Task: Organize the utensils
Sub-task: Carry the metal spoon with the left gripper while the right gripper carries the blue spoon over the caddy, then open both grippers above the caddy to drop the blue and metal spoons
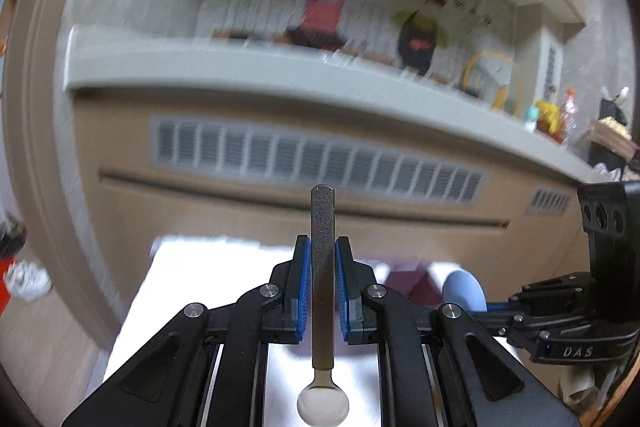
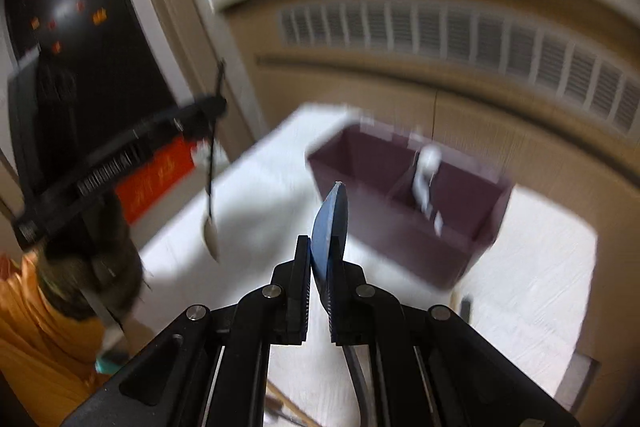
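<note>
My left gripper (image 1: 322, 247) is shut on the flat handle of a metal spoon (image 1: 323, 267). The handle points forward and the round bowl hangs back toward the camera. My right gripper (image 2: 324, 247) is shut on a blue utensil (image 2: 332, 223) whose rounded blade sticks out past the fingertips. Both are held above a white table (image 2: 540, 267). A maroon organizer box (image 2: 360, 163) with compartments stands on the table ahead of the right gripper, with a white utensil (image 2: 426, 171) upright inside it. In the right wrist view the left gripper (image 2: 212, 107) and its spoon (image 2: 210, 223) show at left.
A beige cabinet front with a vent grille (image 1: 312, 159) runs behind the table, under a grey ledge (image 1: 240, 67) that carries small items at its right end. A dark window (image 2: 80, 27) is at the far left. More utensils lie on the table near the right gripper's base (image 2: 288, 407).
</note>
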